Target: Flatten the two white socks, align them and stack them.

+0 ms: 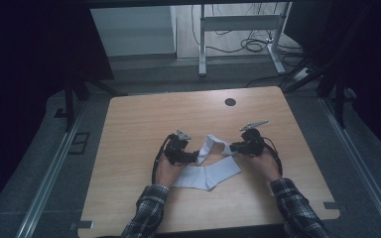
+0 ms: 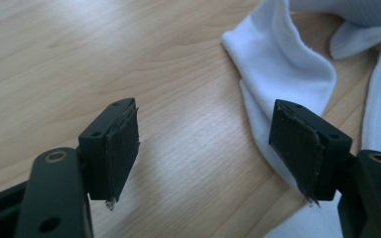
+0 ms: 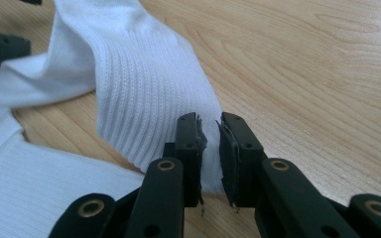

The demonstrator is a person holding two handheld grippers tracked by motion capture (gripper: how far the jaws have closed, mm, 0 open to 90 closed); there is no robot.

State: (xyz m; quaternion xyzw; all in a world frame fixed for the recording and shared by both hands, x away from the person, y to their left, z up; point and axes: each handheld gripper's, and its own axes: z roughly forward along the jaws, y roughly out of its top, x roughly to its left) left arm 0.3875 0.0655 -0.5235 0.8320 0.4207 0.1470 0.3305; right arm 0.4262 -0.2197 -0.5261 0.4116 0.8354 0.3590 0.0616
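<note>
Two white socks lie on the wooden table (image 1: 139,124). One sock (image 1: 206,177) rests flat near the front, between the person's hands. The other sock (image 1: 213,145) arches up between the grippers; its ribbed cuff (image 3: 144,84) runs into my right gripper (image 3: 208,124), whose jaws are shut on its edge. My left gripper (image 2: 206,129) is open wide just above the table, its right pad (image 2: 297,144) over the edge of that sock (image 2: 283,64), with nothing held. In the high view the left gripper (image 1: 193,157) and right gripper (image 1: 233,147) face each other across the arched sock.
A dark round hole (image 1: 230,102) sits near the table's far edge. Beyond the table stand a white desk frame (image 1: 238,22) and loose cables (image 1: 255,44) on the floor. Bare wood lies on every side of the socks.
</note>
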